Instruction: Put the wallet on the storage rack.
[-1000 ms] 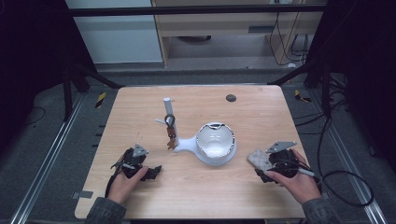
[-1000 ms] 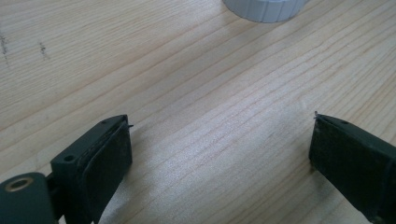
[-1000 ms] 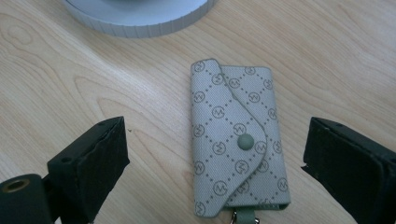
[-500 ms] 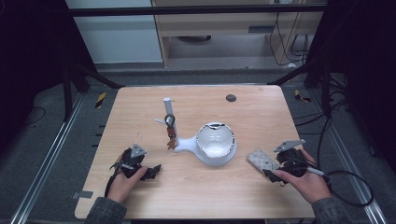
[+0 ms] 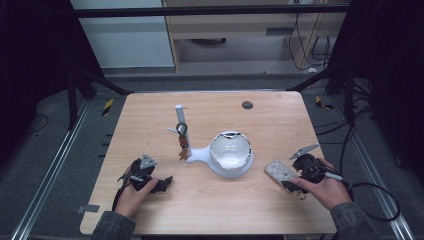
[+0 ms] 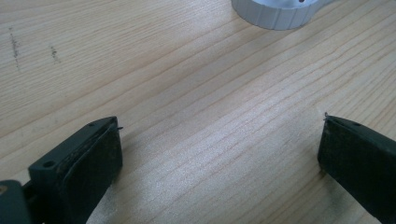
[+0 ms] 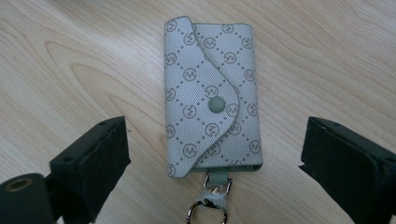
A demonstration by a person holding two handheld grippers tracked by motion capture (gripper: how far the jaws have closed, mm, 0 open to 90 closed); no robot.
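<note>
The key pouch (image 7: 212, 98) lies flat near the right edge of the tabletop (image 5: 150, 115), between the wide-open jaws of the right tongs (image 7: 212, 154), which have just been closing slightly without touching it. Step in hand, as judged: approach to grasp; next, close on the pouch's long sides. The left tongs (image 6: 219, 149) rest fully open and empty near the front-left corner.

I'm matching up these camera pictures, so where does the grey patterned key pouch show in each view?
High view: key pouch lies right of centre on the table, just left of the right gripper.
Left gripper view: not in it.
Right gripper view: centre of the picture, between the open jaws.
Shared landmark: the light wood tabletop.
</note>
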